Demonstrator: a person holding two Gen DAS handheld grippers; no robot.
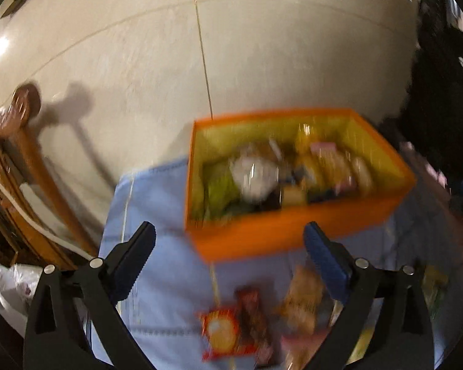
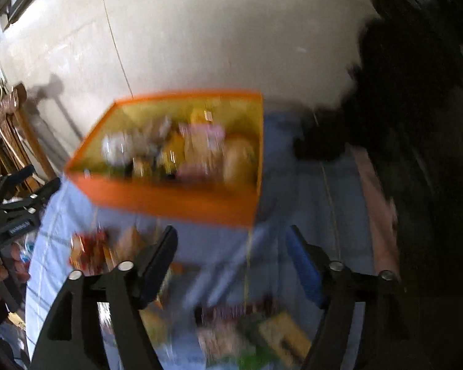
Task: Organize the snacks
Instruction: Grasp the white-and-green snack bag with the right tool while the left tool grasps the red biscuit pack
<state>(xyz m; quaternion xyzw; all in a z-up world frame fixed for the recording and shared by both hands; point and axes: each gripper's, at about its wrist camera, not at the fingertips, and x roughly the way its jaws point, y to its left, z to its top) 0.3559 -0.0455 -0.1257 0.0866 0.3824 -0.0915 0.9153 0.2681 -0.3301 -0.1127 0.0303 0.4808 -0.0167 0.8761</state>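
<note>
Orange box [image 1: 293, 234] of snacks sits beyond both spread, empty claws [image 1: 230, 265] [image 2: 231, 265], loose packets [image 1: 253, 317] beneath.

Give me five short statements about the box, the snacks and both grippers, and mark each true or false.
1. The orange box already holds snacks. True.
2. The left gripper is shut on a packet. False: it is open and holds nothing.
3. Loose snacks lie on the blue cloth in front of the box. True.
4. The box's inside is blue. False: it is yellow-green.
5. The right gripper is open. True.
</note>
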